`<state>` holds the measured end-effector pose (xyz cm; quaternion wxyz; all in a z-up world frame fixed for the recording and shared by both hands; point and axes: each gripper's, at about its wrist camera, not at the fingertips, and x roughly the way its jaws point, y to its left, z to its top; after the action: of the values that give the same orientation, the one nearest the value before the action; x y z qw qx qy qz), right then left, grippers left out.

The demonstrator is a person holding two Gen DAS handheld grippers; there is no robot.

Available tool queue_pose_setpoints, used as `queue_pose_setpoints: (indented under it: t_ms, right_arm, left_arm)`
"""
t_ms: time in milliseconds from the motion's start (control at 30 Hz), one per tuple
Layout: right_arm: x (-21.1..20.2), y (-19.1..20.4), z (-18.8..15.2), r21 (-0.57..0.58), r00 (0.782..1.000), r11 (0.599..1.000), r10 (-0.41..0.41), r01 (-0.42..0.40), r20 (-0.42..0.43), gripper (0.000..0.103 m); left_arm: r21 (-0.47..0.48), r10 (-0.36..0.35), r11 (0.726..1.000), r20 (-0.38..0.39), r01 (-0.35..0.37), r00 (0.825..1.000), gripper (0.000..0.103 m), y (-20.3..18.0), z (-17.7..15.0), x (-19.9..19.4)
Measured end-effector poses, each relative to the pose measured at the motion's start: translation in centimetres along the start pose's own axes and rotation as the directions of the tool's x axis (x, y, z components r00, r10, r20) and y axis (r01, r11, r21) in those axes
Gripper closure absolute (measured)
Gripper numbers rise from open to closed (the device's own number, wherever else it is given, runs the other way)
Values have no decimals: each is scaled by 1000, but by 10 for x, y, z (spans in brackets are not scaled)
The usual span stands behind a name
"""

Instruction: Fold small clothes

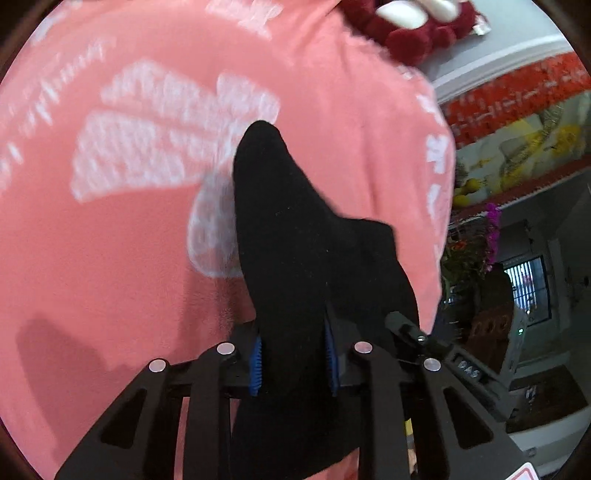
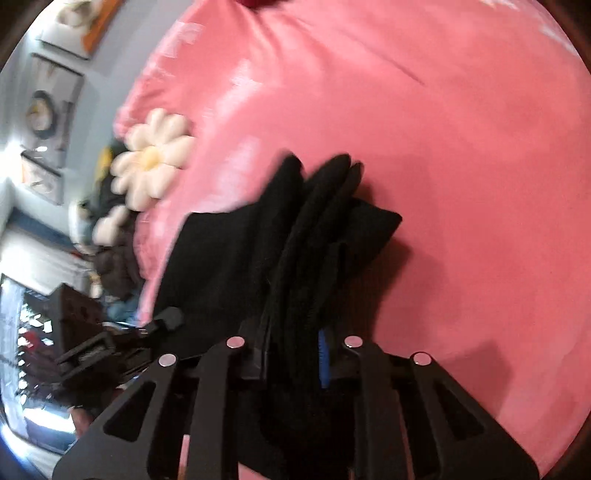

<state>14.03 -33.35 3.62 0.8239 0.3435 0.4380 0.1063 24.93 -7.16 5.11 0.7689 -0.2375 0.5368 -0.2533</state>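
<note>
**Both grippers clamped on black socks**

Left gripper (image 1: 293, 363) pinches a black sock (image 1: 295, 236), its toe pointing to 12 o'clock over the pink blanket (image 1: 110, 258). Right gripper (image 2: 291, 363) squeezes bunched black fabric (image 2: 295, 240); flower pillow (image 2: 151, 157) sits at 10 o'clock.

Under your hands lies a pink bedspread (image 1: 129, 258) with white leaf prints. At one o'clock on it sits a red-and-white plush cushion (image 1: 413, 26); a daisy-shaped cushion (image 2: 151, 158) lies at its ten o'clock edge.
</note>
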Motion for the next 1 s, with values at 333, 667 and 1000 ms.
queue_pose_setpoints:
  t_ms: [333, 667, 1000]
  right_arm:
    - [-3, 39, -54, -164, 968, 955, -244, 249, 54, 87]
    - [100, 60, -28, -386, 880, 814, -474, 434, -10, 96]
    - [71, 50, -51, -299, 914, 876, -404, 377, -30, 97]
  left_arm:
    - [62, 352, 933, 30, -353, 935, 49, 38, -49, -58]
    - [127, 404, 904, 52, -407, 913, 48, 18, -64, -43]
    - [200, 487, 851, 43, -485, 872, 44, 20, -70, -26]
